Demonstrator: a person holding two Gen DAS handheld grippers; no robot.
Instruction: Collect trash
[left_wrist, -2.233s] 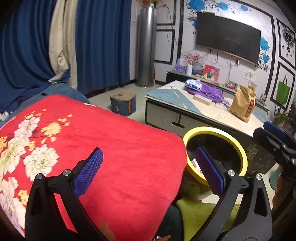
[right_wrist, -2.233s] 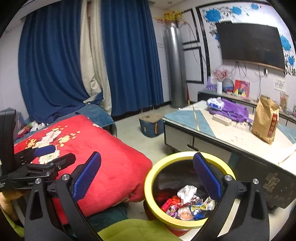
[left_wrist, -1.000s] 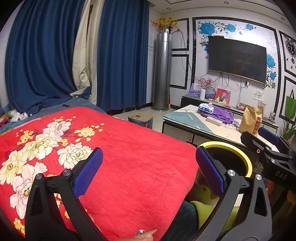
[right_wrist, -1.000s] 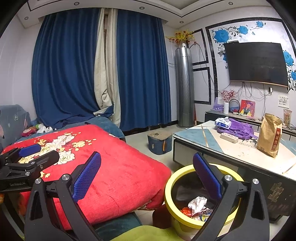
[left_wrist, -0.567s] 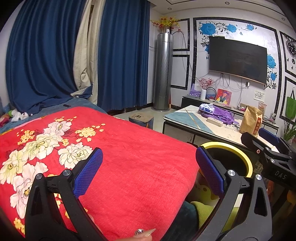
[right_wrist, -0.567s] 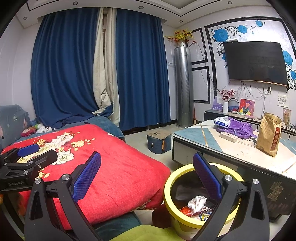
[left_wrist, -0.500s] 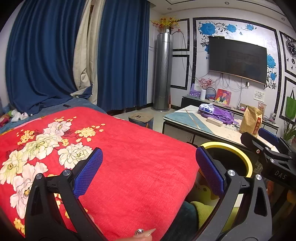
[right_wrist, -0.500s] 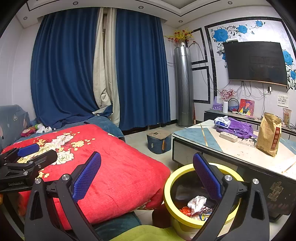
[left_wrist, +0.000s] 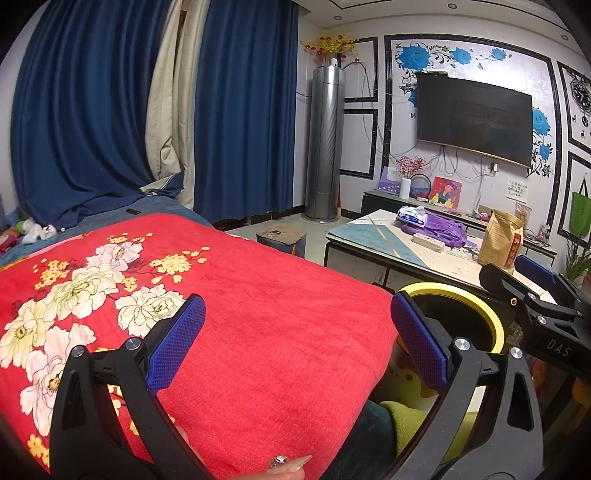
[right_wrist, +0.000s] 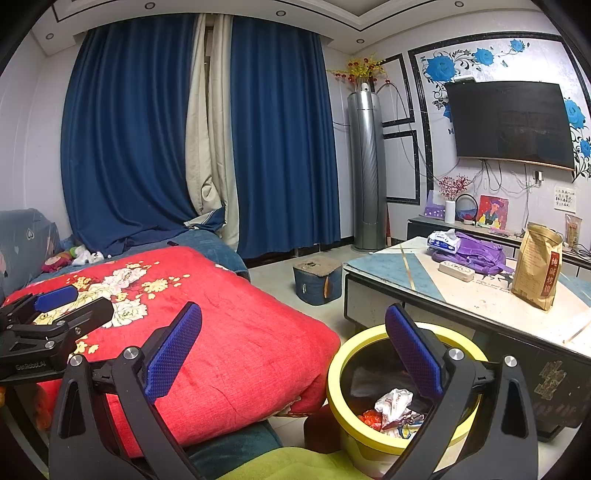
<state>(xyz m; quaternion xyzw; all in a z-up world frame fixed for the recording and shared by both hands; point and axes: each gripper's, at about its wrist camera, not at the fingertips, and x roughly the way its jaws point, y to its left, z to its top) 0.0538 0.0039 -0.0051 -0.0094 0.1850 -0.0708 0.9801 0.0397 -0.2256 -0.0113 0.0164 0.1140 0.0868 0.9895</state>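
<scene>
A yellow-rimmed trash bin (right_wrist: 341, 373) stands on the floor between the red blanket and the coffee table. Crumpled wrappers (right_wrist: 393, 404) lie inside it. Its rim also shows in the left wrist view (left_wrist: 495, 325). My right gripper (right_wrist: 293, 354) is open and empty, held above the bin and the blanket's edge. My left gripper (left_wrist: 295, 339) is open and empty over the red floral blanket (left_wrist: 229, 295). Each gripper shows in the other's view: the right one at the right edge (left_wrist: 543, 295), the left one at the left edge (right_wrist: 55, 314).
A coffee table (right_wrist: 480, 295) at right carries a brown paper bag (right_wrist: 539, 269), a purple bag (right_wrist: 476, 254), a tissue pack (right_wrist: 443, 238) and a power strip (right_wrist: 456, 270). A small blue box (right_wrist: 317, 282) sits on the floor. Curtains, a tower air conditioner and a wall TV stand behind.
Over the last second nothing has visibly moved. Since 2.2 s ago both grippers have risen and tilted up, away from the bin, still open.
</scene>
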